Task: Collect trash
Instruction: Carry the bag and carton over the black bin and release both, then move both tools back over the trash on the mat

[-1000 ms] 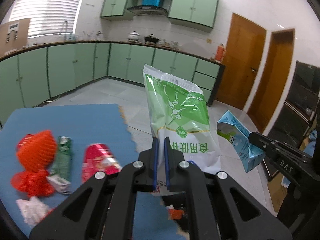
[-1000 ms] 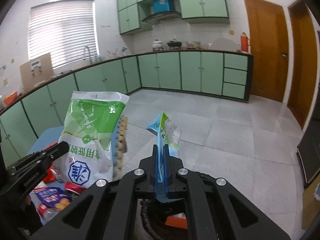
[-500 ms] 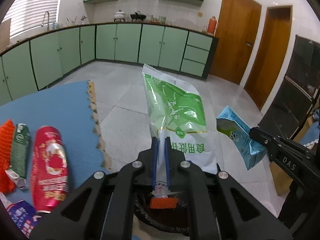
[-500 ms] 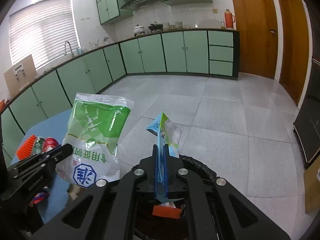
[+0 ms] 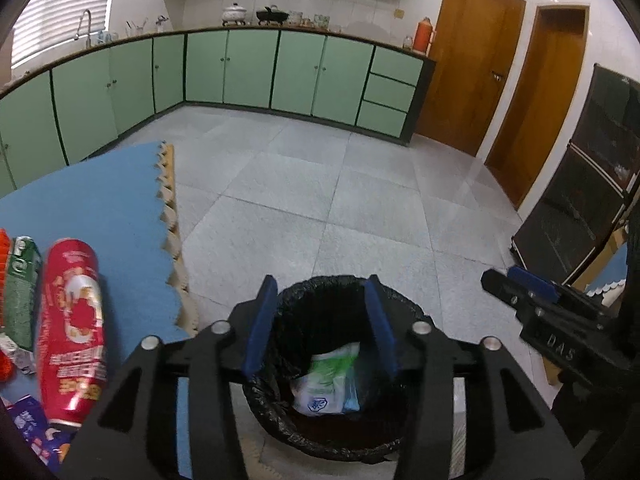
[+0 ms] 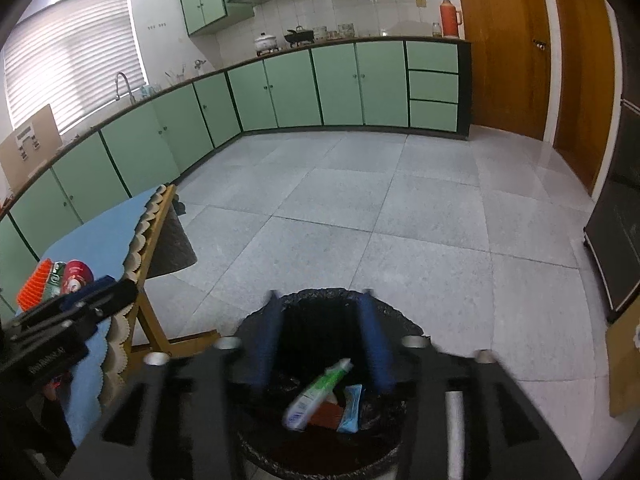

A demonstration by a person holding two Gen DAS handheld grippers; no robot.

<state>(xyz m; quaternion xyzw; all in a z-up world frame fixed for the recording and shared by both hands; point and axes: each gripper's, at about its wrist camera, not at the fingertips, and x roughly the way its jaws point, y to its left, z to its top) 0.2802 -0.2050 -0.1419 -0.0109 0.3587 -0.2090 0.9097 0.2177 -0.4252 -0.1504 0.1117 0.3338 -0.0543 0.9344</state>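
A round bin with a black liner point(image 5: 404, 304) point(image 6: 400, 322) stands on the floor under both grippers. Inside lie the green-and-white bag point(image 5: 326, 380) point(image 6: 316, 392) and the small blue carton point(image 5: 351, 390) point(image 6: 352, 402). My left gripper point(image 5: 320, 320) hangs over the bin, its jaws opening with nothing between them. My right gripper point(image 6: 322, 338) is above the bin too, jaws opening and empty. In the left wrist view the right gripper point(image 5: 520, 284) pokes in from the right. On the blue table point(image 5: 100, 208) lie a red crushed can point(image 5: 74, 328), a green wrapper point(image 5: 20, 292) and a red net.
The table's wooden scalloped edge point(image 6: 150, 232) and leg stand left of the bin. Grey tiled floor point(image 6: 400, 208) stretches to green cabinets point(image 5: 240, 72) and wooden doors point(image 5: 472, 64). A dark shelf unit point(image 5: 592, 184) is at the right.
Both grippers sank over the bin, then opened. The green-and-white bag and the blue carton left the jaws and now lie in the bin.
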